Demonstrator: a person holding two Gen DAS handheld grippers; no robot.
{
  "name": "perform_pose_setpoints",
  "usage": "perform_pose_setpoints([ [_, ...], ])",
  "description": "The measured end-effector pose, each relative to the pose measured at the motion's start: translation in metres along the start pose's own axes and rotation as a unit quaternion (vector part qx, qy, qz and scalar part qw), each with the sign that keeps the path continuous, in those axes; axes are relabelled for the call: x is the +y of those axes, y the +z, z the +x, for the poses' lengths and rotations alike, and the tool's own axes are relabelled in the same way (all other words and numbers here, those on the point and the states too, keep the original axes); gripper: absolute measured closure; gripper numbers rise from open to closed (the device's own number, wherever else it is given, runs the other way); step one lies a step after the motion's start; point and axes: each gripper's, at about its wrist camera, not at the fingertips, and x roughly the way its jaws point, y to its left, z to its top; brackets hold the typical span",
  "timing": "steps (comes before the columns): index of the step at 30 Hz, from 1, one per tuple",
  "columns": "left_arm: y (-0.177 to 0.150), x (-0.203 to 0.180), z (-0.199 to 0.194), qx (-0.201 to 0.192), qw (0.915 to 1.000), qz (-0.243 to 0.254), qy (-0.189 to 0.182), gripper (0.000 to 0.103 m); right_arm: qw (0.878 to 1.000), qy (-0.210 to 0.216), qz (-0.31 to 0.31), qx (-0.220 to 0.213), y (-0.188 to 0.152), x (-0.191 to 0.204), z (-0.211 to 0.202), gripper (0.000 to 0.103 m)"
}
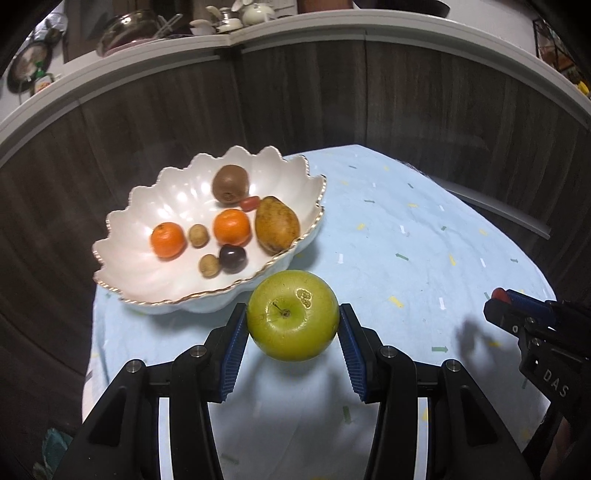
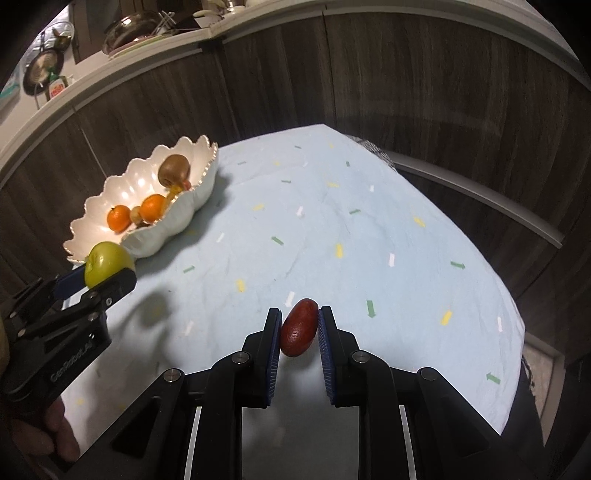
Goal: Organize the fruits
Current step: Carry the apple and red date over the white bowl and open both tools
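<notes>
My left gripper (image 1: 293, 320) is shut on a green apple (image 1: 293, 314), held above the tablecloth just in front of the white scalloped bowl (image 1: 147, 210). The bowl holds a kiwi (image 1: 230, 183), a pear (image 1: 276, 223), two tangerines (image 1: 232, 227), a dark plum (image 1: 232, 259) and small fruits. My right gripper (image 2: 299, 326) is shut on a small red oblong fruit (image 2: 299, 326), lifted over the cloth. In the right wrist view the left gripper (image 2: 107, 275) with the apple (image 2: 107, 262) sits beside the bowl (image 2: 177, 218). In the left wrist view the right gripper (image 1: 502, 299) appears at the right edge.
A light blue tablecloth (image 1: 424, 240) with small coloured marks covers the table. Dark wood panels (image 1: 332, 96) stand behind it, with a white counter (image 1: 332, 27) above carrying dishes and pots. The table's edges fall away close at left and right.
</notes>
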Motion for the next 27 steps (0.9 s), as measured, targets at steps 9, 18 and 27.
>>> perform_pose_setpoints([
  [9,-0.007,0.016,-0.024,0.012,0.9983,-0.050,0.026,0.056,0.999,0.024,-0.037,-0.019,0.010,0.017,-0.010,0.082],
  [18,-0.008,0.030,-0.042,0.012,0.9956,-0.080,0.048,0.056,0.997,0.040,-0.055,-0.036,0.027,0.029,-0.013,0.082],
  [27,0.006,0.054,-0.048,0.003,0.9918,-0.108,0.069,0.056,0.993,0.068,-0.083,-0.058,0.061,0.058,-0.009,0.082],
])
